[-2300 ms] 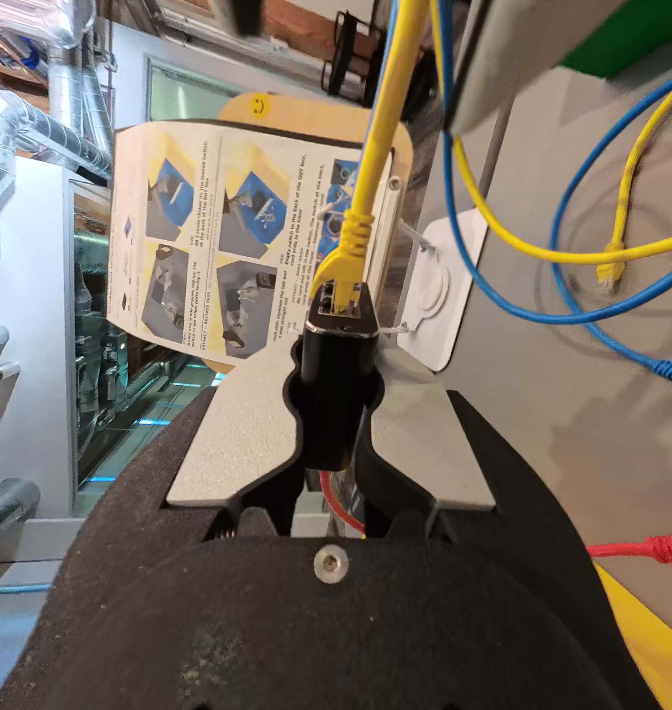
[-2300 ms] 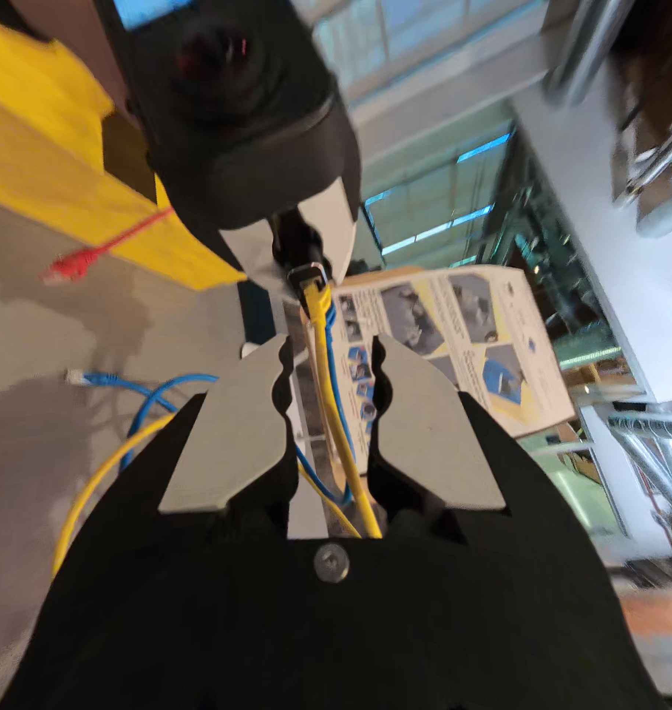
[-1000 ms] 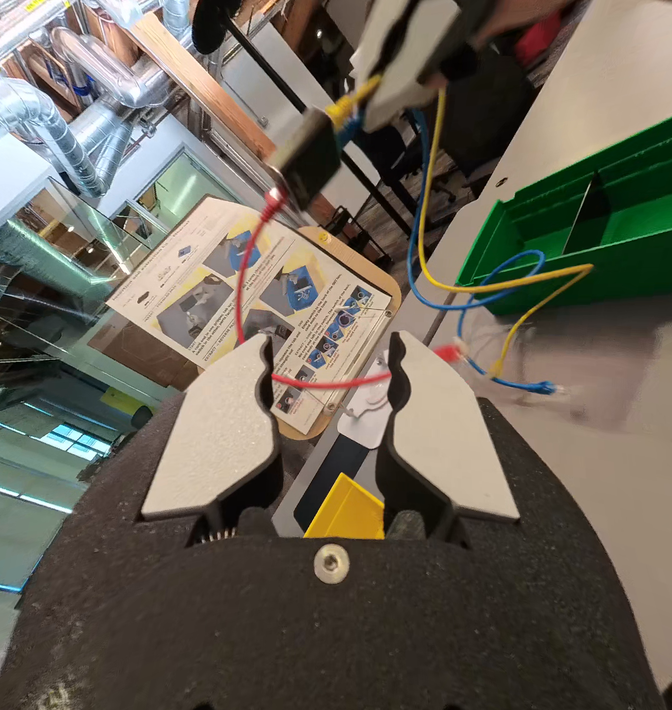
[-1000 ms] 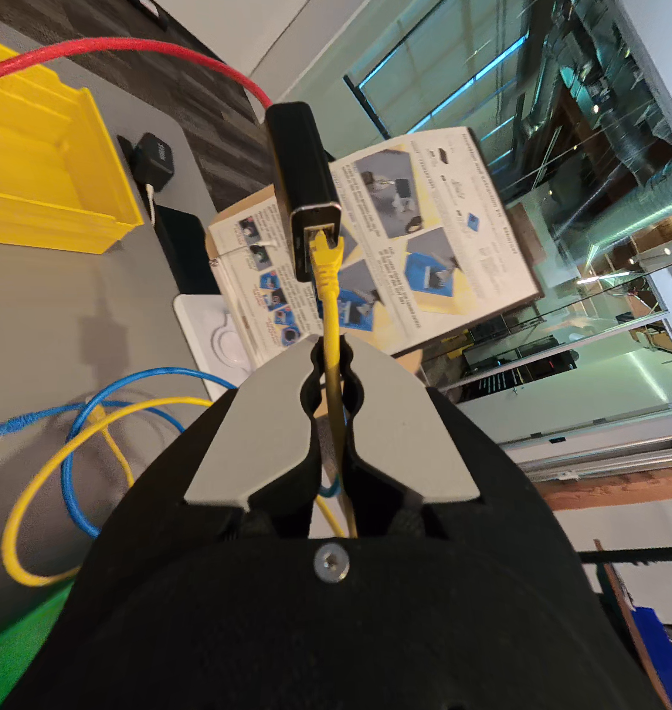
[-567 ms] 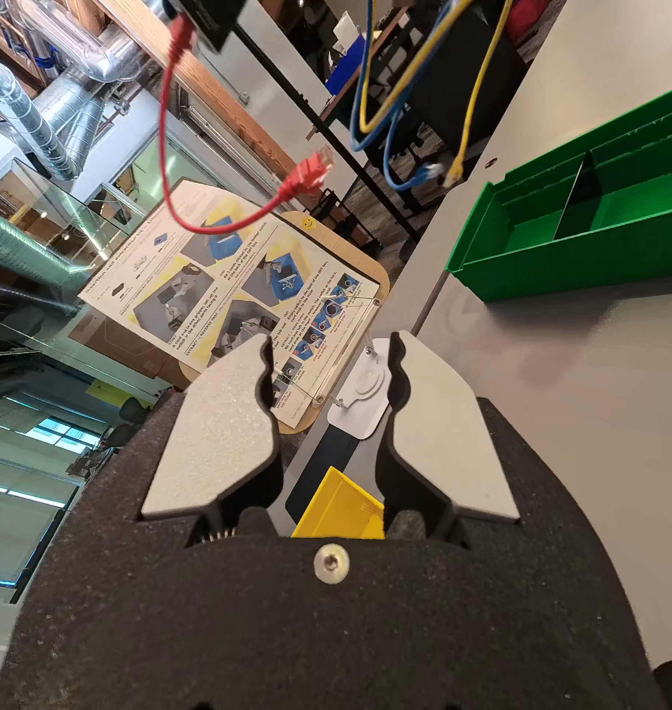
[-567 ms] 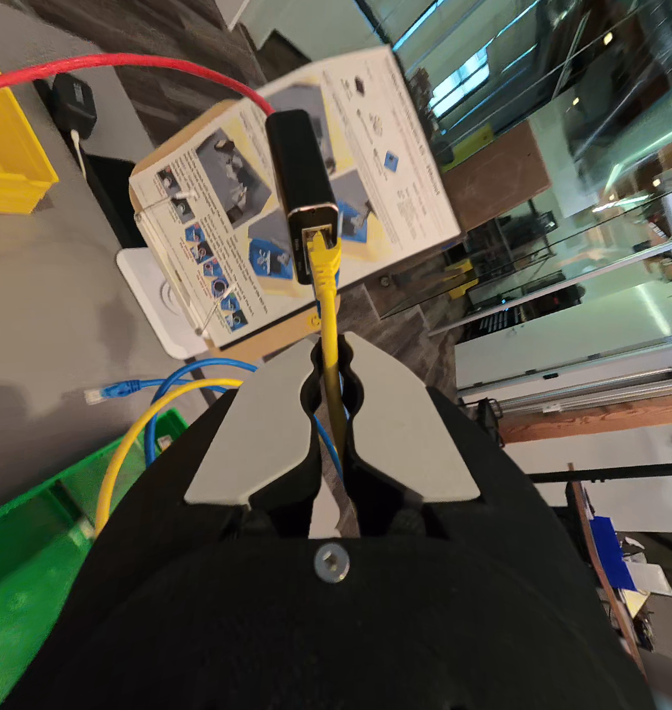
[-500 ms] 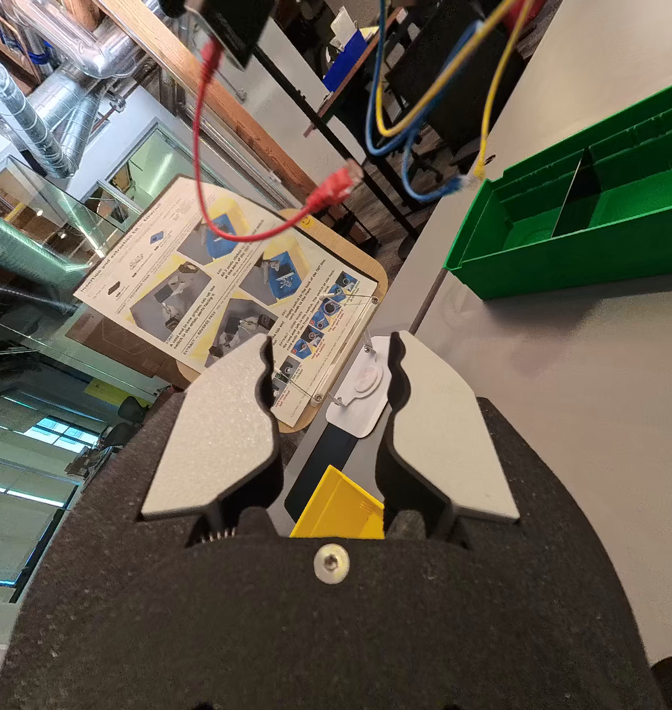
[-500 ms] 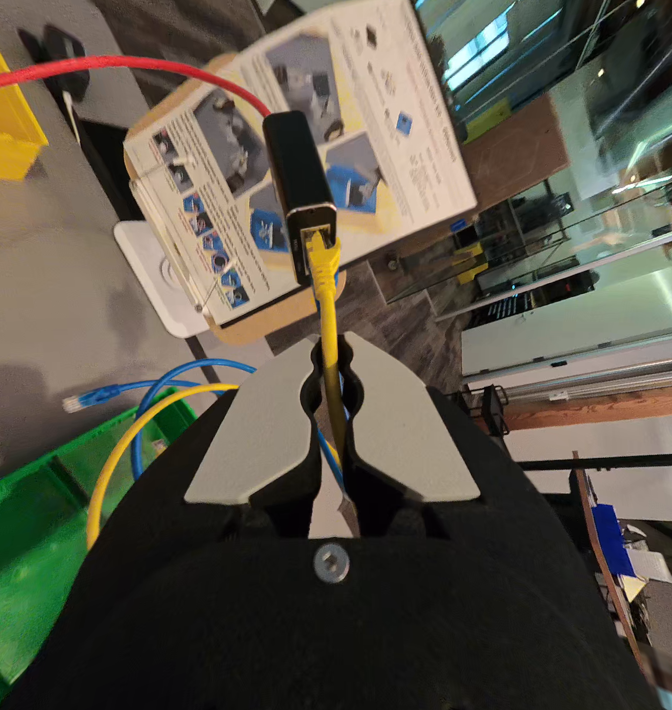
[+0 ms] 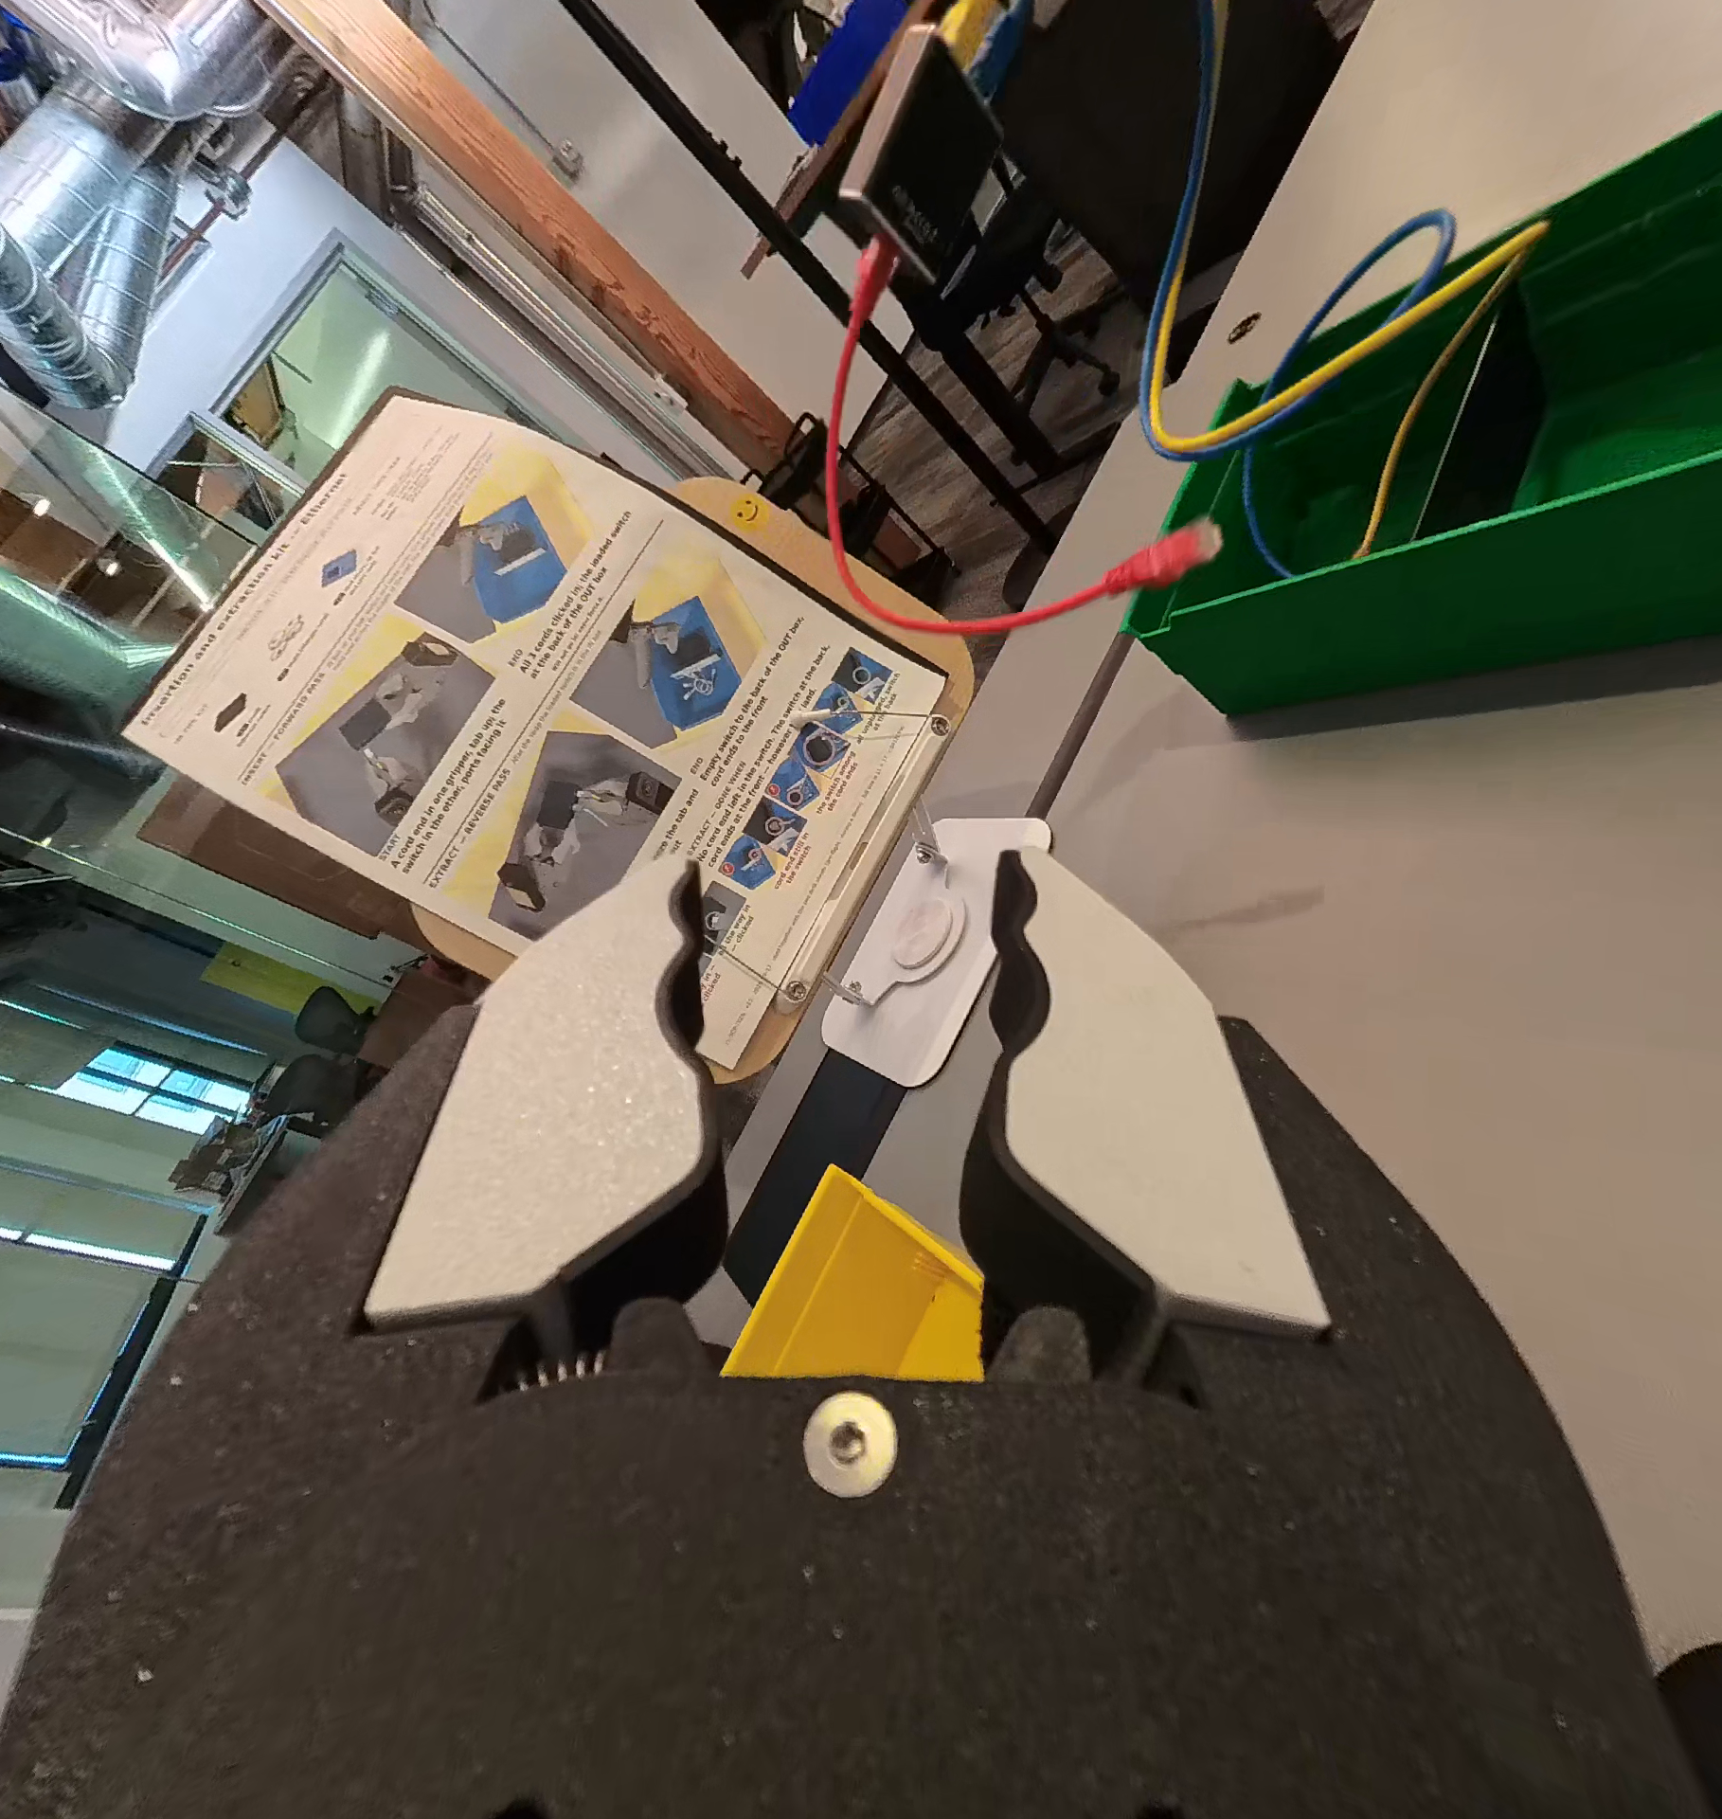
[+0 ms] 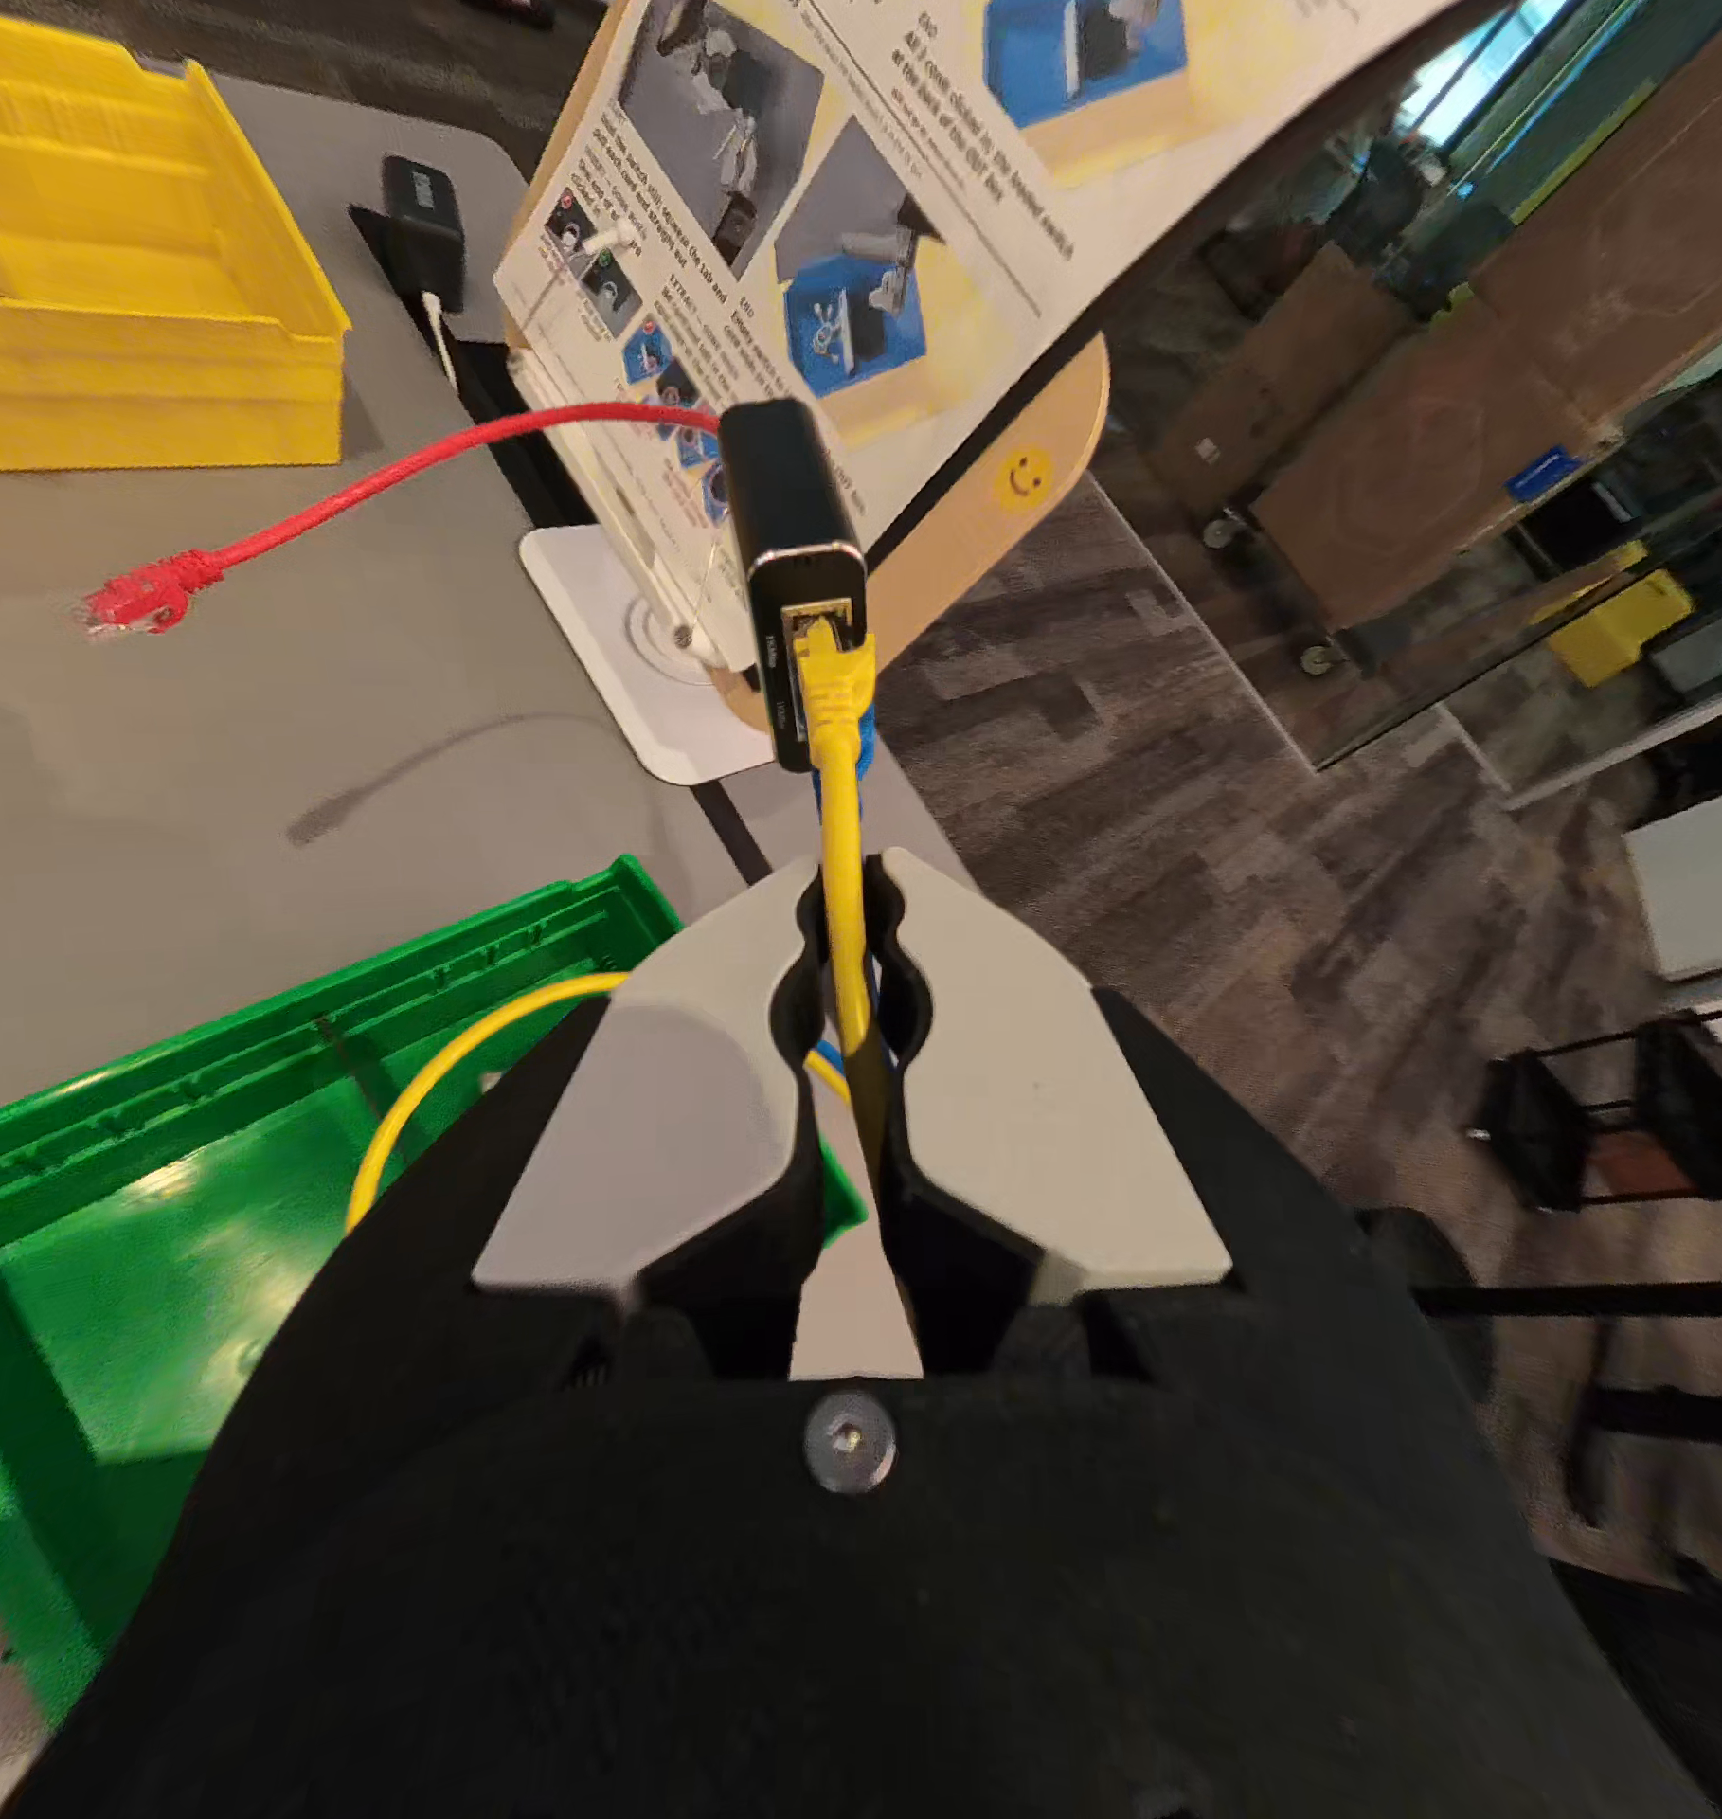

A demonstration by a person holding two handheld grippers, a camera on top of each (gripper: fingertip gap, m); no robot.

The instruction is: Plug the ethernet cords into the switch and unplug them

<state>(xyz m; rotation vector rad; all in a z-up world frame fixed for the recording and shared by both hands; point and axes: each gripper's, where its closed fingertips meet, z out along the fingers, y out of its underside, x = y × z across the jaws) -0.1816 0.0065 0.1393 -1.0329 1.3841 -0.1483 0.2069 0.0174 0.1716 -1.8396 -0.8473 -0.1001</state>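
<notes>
Moved since half a second ago: switch (image 9: 921,167) and dangling cords carried rightward, over green bin (image 9: 1428,630).
Right gripper (image 10: 849,871): clamped on yellow cord (image 10: 842,886), switch hanging from it.
Left gripper (image 9: 842,876): jaws apart, nothing between.
Right view only: yellow plug seated in port; yellow bin's interior (image 10: 99,246).
Left view only: red cord (image 9: 842,423) plugged at switch's far end.

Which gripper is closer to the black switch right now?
Right. The right gripper is clamped on the yellow cord just behind the switch, which hangs from it. The left gripper is open and empty, with the switch well beyond its fingers.
</notes>
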